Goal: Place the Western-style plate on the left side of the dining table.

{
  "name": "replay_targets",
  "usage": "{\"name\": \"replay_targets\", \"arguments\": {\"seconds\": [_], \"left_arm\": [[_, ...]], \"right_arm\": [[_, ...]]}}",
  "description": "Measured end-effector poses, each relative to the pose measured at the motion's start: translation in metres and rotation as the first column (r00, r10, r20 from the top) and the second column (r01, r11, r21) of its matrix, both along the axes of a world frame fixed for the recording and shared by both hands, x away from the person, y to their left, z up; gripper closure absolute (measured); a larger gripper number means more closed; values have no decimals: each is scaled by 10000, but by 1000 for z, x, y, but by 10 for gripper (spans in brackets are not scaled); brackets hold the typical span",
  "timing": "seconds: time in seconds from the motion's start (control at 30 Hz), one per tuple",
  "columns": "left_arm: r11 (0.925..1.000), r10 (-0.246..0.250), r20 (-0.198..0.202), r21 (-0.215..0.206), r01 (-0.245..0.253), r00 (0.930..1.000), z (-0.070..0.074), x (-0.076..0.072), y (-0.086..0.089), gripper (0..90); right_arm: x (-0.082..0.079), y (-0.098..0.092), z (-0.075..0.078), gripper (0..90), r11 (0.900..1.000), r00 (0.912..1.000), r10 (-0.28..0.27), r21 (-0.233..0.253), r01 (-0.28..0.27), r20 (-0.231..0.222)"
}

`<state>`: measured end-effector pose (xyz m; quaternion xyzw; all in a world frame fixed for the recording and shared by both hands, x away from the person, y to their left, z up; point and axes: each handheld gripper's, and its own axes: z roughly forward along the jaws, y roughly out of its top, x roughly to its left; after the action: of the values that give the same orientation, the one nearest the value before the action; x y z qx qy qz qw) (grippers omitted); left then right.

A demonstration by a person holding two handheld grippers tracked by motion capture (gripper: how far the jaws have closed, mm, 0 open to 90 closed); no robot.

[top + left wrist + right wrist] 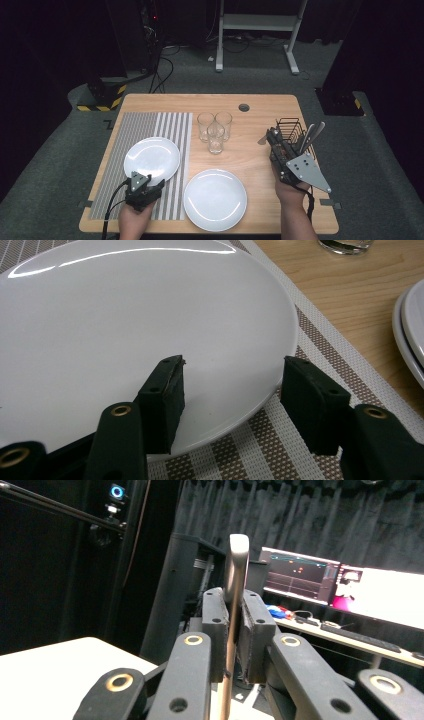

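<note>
Near the right edge of the wooden table (250,130), the right gripper (271,138) clamps a slim metal utensil handle (235,575) beside the black wire caddy (291,131), seemingly for table setting, while the left gripper (232,395), jaws apart, straddles the round white plate's (125,330) rim on the striped placemat (300,445).

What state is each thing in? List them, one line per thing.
Left claw: open, one jaw over the plate's near rim, one beside it.
Right claw: shut on a utensil handle, held upright.
Plate on the placemat: lying flat, empty.
Plate on the bare wood: lying flat, empty.
Three glasses: upright, empty, clustered together.
Wire caddy: upright, holding cutlery.
Striped placemat: spread flat.
</note>
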<state>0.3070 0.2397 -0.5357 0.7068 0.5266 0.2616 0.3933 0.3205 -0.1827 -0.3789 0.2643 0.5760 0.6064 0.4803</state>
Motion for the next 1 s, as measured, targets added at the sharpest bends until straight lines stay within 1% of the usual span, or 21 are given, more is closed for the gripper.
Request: {"name": "replay_targets", "arguments": {"seconds": [0.1, 0.13, 0.33, 0.4, 0.43, 0.5, 0.53, 0.57, 0.6, 0.63, 0.67, 0.7, 0.77, 0.8, 0.83, 0.9, 0.93, 1.0], "left_arm": [[10000, 0, 1, 3, 0, 10000, 0, 0, 0, 428], [10000, 0, 1, 1, 0, 10000, 0, 0, 0, 428], [10000, 13, 11, 29, -13, 10000, 0, 0, -1, 428], [10000, 7, 12, 53, -7, 10000, 0, 0, 0, 428], [10000, -20, -3, 52, 20, 10000, 0, 0, 0, 428], [9999, -113, -158, -34, 112, 9998, 0, 2, 0, 428], [9998, -155, -313, -101, 152, 9994, 0, 3, 1, 428], [9997, -214, -334, -143, 209, 9992, 0, 4, 2, 425], [9993, -260, -367, -283, 250, 9990, 0, 4, 3, 424], [9993, -260, -367, -283, 250, 9990, 0, 4, 3, 424], [9986, -313, -370, -440, 297, 9988, 0, 4, 5, 424], [9985, -326, -360, -445, 309, 9988, -1, 4, 5, 424], [9987, -297, -339, -420, 282, 9990, -1, 4, 5, 426], [9987, -297, -339, -420, 282, 9990, -1, 4, 5, 426], [9990, -315, -278, -327, 305, 9991, 0, 3, 4, 426], [9991, -285, -246, -321, 277, 9993, 0, 3, 4, 421], [9993, -277, -215, -256, 271, 9994, 0, 3, 5, 422], [9992, -258, -190, -298, 253, 9995, 0, 3, 4, 425]], "right_arm": [[-1, 3, 0, 833, 9999, 9999, 145, -25, -145, -30], [-1, 7, -1, 833, 9996, 9996, 284, -61, -285, -51], [-2, 18, -3, 833, 9973, 9972, 723, -105, -726, -211], [-2, 20, -4, 833, 9969, 9967, 780, -104, -782, -211], [-3, 24, -5, 833, 9955, 9954, 928, -161, -932, -225], [-3, 29, -6, 833, 9937, 9936, 1094, -225, -1101, -292], [-4, 31, -7, 833, 9926, 9924, 1186, -225, -1194, -330], [-4, 34, -8, 833, 9910, 9906, 1308, -222, -1318, -402], [-3, 37, -8, 833, 9896, 9890, 1412, -228, -1423, -441], [-3, 37, -8, 833, 9896, 9890, 1412, -228, -1423, -441], [-3, 42, -9, 833, 9864, 9853, 1614, -209, -1628, -558], [-3, 45, -10, 833, 9845, 9832, 1727, -208, -1742, -598], [-3, 50, -10, 833, 9815, 9797, 1891, -188, -1908, -671], [-3, 50, -10, 833, 9815, 9797, 1891, -188, -1908, -671], [-2, 54, -9, 833, 9778, 9753, 2078, -120, -2092, -748], [-1, 57, -9, 833, 9731, 9694, 2300, 52, -2304, -861], [-1, 59, -9, 833, 9716, 9674, 2365, 121, -2364, -908], [0, 64, -8, 833, 9692, 9639, 2459, 145, -2457, -1021]]}}
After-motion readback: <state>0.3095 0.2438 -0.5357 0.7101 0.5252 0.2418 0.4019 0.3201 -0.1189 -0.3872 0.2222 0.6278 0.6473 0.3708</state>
